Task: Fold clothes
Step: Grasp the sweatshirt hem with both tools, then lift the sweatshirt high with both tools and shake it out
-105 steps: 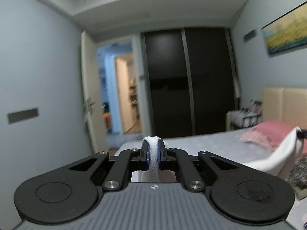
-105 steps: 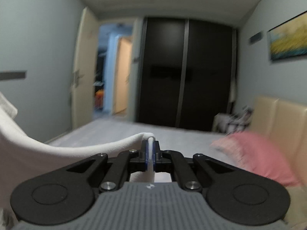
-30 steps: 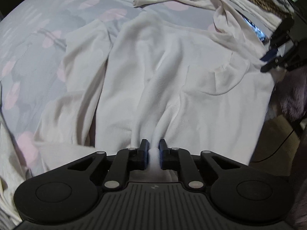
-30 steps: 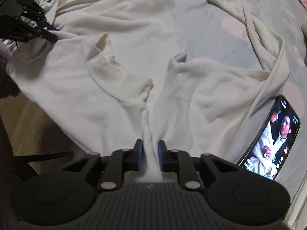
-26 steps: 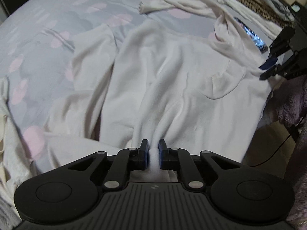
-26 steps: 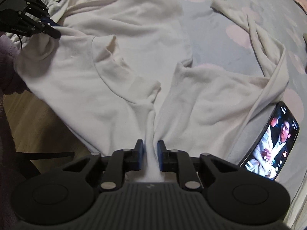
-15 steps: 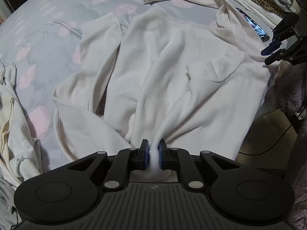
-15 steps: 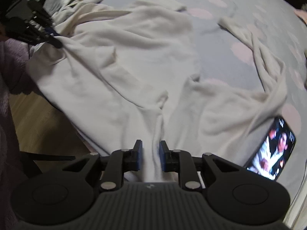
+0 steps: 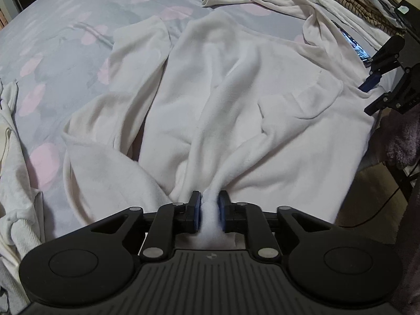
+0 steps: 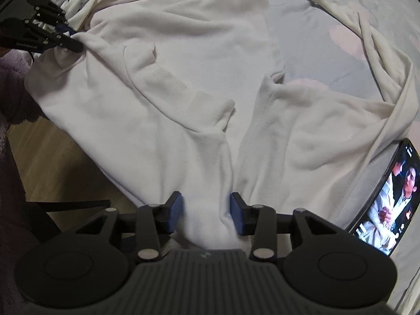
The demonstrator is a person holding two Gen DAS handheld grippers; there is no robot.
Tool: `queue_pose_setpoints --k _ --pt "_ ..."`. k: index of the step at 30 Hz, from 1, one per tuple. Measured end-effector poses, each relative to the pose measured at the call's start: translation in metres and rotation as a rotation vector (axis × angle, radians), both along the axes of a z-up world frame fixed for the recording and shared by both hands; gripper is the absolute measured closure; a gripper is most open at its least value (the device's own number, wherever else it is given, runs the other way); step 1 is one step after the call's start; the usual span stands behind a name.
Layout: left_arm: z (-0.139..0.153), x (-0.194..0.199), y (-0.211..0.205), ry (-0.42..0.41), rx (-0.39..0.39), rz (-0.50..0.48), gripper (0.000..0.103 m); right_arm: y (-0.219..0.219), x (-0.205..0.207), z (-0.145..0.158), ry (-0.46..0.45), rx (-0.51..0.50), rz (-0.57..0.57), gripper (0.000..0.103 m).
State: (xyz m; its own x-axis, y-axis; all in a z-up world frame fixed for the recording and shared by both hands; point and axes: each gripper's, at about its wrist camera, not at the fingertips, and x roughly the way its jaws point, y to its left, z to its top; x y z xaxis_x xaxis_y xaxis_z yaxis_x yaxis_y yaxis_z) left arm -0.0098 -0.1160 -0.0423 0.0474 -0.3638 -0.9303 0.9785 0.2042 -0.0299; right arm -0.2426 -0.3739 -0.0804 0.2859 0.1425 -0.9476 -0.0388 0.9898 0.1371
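Had the left tool [image 9: 210,204] pressed together on a bunched ridge of the white fleece top [image 9: 236,92], right at its near edge. Had the right tool [image 10: 206,204] spread wide around a loose hump of the same top, not pinching anything. So, one side gripped and one side let go.

Found the top lying face-up on the bed [image 9: 65,26], straight ahead of both tools, with the long axis running away from them toward the far side. Spotted the collar [image 10: 162,84] between the two tools, so probably gripped at the shoulders, near the bed's edge. Couldn't really make out the hem at the far end.

Saw one sleeve [image 10: 367,39] trailing off to the right in a long twisted strip, and the other sleeve [image 9: 126,84] flopped out crooked on the left. Figured the next move for folding a sleeve in across the body, or else tugging the shoulders flat first. Judged the right tool closer to that twisted sleeve and free to grab it.

Noticed a phone [image 10: 388,204] lying lit up just beside the right shoulder, touching or nearly touching the cloth, so easy to drag along.

Beyond that: grey bedding with pink blotches, a pile of clothes [image 9: 354,5] at the far right corner, and wooden floor [image 10: 52,157] below the near edge.
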Motion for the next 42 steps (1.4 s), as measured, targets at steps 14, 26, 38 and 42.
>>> queue_pose_setpoints --k 14,26,38,42 --pt "0.008 0.000 -0.005 -0.036 -0.013 0.002 0.095 0.002 -0.005 0.012 -0.042 -0.038 -0.040 0.096" --pt "0.127 0.021 0.008 -0.195 -0.290 0.193 0.097 -0.006 -0.011 0.115 -0.392 -0.267 -0.146 0.099" --pt "0.290 0.013 0.021 -0.413 -0.748 0.351 0.097 0.009 -0.004 0.276 -0.872 -0.582 -0.264 0.099" --pt "0.332 -0.004 0.034 -0.443 -0.867 0.368 0.097 0.030 -0.023 0.323 -1.020 -0.652 -0.303 0.099"
